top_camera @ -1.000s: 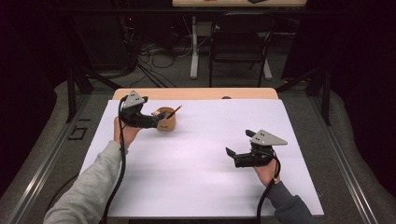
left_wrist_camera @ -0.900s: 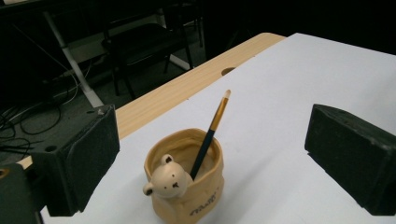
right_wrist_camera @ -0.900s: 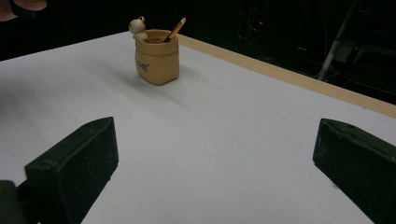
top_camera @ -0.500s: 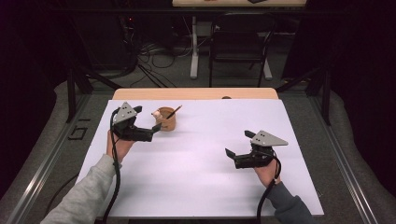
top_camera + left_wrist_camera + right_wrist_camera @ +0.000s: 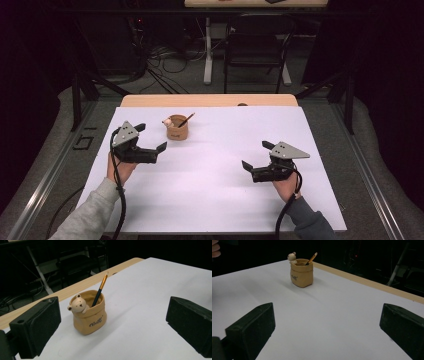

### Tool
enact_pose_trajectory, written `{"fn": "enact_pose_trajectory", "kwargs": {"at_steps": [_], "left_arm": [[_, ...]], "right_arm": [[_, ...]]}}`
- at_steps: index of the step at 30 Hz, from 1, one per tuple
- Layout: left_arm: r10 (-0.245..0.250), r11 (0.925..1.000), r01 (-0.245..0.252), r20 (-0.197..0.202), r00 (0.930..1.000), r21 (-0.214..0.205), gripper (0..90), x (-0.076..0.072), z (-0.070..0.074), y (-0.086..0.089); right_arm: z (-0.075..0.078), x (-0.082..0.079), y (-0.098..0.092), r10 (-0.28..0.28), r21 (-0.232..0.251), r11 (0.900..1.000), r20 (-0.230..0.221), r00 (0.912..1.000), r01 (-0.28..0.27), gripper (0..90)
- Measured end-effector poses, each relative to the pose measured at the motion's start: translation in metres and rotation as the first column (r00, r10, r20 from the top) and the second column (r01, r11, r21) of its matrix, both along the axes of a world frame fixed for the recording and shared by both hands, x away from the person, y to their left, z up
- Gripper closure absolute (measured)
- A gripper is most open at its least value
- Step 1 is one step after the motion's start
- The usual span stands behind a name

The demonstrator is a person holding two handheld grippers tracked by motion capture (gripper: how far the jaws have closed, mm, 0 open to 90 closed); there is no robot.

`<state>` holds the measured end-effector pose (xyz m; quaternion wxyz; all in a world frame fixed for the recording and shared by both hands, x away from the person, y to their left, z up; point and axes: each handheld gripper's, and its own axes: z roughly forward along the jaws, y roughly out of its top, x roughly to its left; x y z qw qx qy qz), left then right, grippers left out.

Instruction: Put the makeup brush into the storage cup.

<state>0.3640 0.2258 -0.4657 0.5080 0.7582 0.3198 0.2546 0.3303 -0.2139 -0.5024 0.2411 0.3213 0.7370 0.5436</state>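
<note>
Both the left tongs (image 5: 151,139) and right tongs (image 5: 258,155) gape wide, holding nothing. Just ahead of the left tongs stands a tan sack-shaped pot (image 5: 89,315) with a pencil (image 5: 100,290).

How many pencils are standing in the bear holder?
1. The pencil leans inside the bear holder, its tip above the rim. Shorter ones could be hidden inside.

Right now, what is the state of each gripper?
Left gripper: open, holding nothing, near the pencil cup.
Right gripper: open, holding nothing.

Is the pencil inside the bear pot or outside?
Inside: the pencil leans from the open top of the bear pot.
</note>
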Motion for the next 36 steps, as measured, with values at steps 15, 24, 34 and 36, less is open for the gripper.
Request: {"fn": "enact_pose_trajectory", "kwargs": {"at_steps": [15, 24, 34, 36], "left_arm": [[-0.016, 0.9988, 0.017, 0.012, 0.9998, -0.045, 0.0, -0.024, -0.023, 0.007], [-0.003, 0.9991, 0.003, 0.011, 0.9999, -0.041, 0.0, -0.037, -0.040, 0.012], [0.013, 0.9996, -0.013, 0.001, 0.9999, -0.024, 0.0, -0.047, -0.052, 0.019], [0.015, 0.9997, -0.015, -0.002, 0.9999, -0.020, 0.0, -0.049, -0.054, 0.021]], "right_arm": [[-0.003, -0.002, 0.003, 0.020, 0.006, 0.9998, 0.007, 0.9998, -0.020, 0.0], [-0.003, -0.005, -0.001, 0.012, 0.009, 0.9999, 0.016, 0.9998, -0.013, 0.0], [-0.006, -0.014, -0.011, -0.006, 0.016, 0.9998, 0.001, 1.0000, 0.006, 0.0], [-0.006, -0.016, -0.014, -0.009, 0.018, 0.9998, 0.002, 1.0000, 0.009, 0.0]]}}
